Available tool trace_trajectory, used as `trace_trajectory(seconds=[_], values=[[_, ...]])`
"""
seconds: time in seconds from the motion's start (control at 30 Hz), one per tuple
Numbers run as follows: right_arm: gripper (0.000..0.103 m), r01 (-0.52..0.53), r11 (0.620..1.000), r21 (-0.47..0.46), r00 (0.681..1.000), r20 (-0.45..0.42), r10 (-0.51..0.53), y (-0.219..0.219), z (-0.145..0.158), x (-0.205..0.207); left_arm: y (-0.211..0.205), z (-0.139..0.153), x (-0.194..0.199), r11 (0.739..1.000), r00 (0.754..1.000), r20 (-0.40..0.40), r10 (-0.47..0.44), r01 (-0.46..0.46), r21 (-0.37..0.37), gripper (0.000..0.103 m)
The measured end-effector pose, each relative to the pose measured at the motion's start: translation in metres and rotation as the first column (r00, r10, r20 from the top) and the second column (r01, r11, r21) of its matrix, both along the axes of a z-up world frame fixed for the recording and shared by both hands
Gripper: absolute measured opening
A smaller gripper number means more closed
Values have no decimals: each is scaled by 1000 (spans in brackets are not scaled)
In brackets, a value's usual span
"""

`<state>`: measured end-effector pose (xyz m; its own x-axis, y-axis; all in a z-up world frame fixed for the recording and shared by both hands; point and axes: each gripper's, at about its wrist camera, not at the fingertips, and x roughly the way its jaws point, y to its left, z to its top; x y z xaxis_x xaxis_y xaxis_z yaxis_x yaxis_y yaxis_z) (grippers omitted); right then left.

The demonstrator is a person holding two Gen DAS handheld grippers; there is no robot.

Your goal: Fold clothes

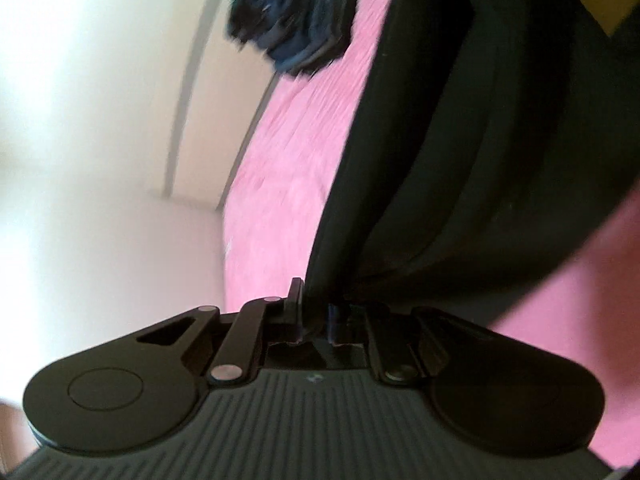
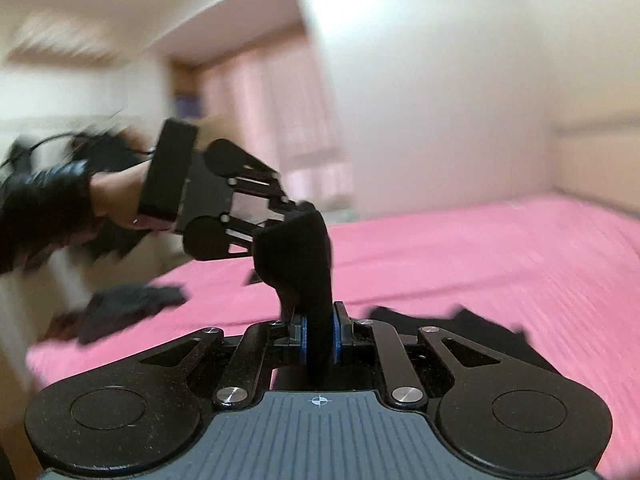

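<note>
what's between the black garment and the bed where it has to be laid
Nothing visible. Both the right gripper and the left gripper are shut on the black garment, lifted over bare pink bed. The dark clothes pile lies off to the side, near the bed's edge.

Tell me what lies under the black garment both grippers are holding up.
Under the black garment, pinched by the left gripper and right gripper, is the pink bedspread. More black fabric rests there, but the right gripper body hides whether it is the same garment.
</note>
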<state>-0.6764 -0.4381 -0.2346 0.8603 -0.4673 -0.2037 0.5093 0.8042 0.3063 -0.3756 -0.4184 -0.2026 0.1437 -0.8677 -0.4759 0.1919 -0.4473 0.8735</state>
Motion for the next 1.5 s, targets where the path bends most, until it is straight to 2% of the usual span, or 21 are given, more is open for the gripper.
trace_trajectory(seconds=[0.13, 0.2, 0.33, 0.47, 0.6, 0.63, 0.67, 0.7, 0.73, 0.77, 0.83, 0.9, 1.0, 1.03, 1.07, 1.1, 1.17, 1.27, 1.33, 1.4, 1.5], values=[[9, 133, 964, 228, 988, 51, -149, -41, -34, -42, -70, -29, -36, 993, 997, 22, -69, 67, 101, 10], [9, 180, 926, 332, 976, 56, -210, -61, -53, -57, -99, -59, -52, 984, 996, 34, -85, 79, 158, 10], [9, 243, 847, 473, 952, 54, -303, -88, -88, -82, -144, -122, -67, 971, 992, 75, -96, 77, 228, 10], [10, 255, 801, 541, 947, 28, -321, -101, -106, -96, -160, -143, -77, 973, 998, 28, -62, 54, 226, 13], [11, 221, 830, 512, 959, 42, -282, -100, -100, -100, -155, -131, -64, 976, 997, -70, -37, 51, 210, 14], [16, 205, 838, 505, 960, 62, -272, -100, -98, -101, -154, -125, -59, 976, 994, -112, -20, 43, 214, 15], [30, 197, 844, 499, 961, 72, -267, -100, -97, -101, -154, -118, -54, 975, 987, -159, 3, 32, 220, 17], [51, 197, 848, 492, 961, 74, -266, -101, -95, -101, -150, -113, -56, 974, 979, -200, 24, 22, 225, 19], [56, 196, 852, 485, 961, 76, -265, -101, -93, -100, -148, -107, -57, 973, 969, -241, 45, 11, 229, 26], [57, 194, 856, 480, 962, 80, -262, -101, -91, -100, -150, -97, -54, 974, 956, -285, 71, -5, 226, 39], [56, 191, 860, 474, 962, 83, -260, -102, -88, -99, -159, -80, -47, 974, 916, -379, 132, -49, 221, 44], [56, 190, 855, 483, 961, 86, -262, -107, -89, -96, -163, -63, -35, 970, 852, -488, 191, -89, 225, 44], [56, 203, 833, 515, 953, 90, -288, -117, -92, -95, -170, -45, -13, 955, 729, -621, 288, -167, 246, 46], [55, 204, 823, 530, 951, 94, -296, -120, -94, -95, -173, -44, -7, 946, 696, -643, 319, -189, 265, 46], [31, 207, 813, 543, 949, 92, -303, -124, -95, -94, -172, -45, -2, 936, 669, -656, 349, -209, 285, 46], [15, 213, 804, 555, 947, 84, -309, -128, -95, -93, -172, -47, 3, 926, 645, -665, 375, -225, 303, 46], [14, 205, 795, 570, 950, 80, -303, -139, -91, -90, -165, -53, 9, 915, 625, -669, 403, -246, 321, 46], [13, 202, 868, 454, 954, 108, -279, -144, -60, -96, -148, -61, 16, 908, 602, -680, 418, -272, 318, 46], [12, 228, 879, 419, 949, 108, -298, -145, -54, -104, -139, -63, 19, 908, 582, -697, 419, -284, 309, 46], [12, 271, 849, 454, 941, 58, -332, -146, -70, -111, -135, -68, 20, 905, 562, -711, 423, -290, 310, 46], [12, 297, 765, 571, 935, -13, -354, -146, -112, -115, -137, -76, 19, 900, 562, -703, 435, -297, 320, 46]])
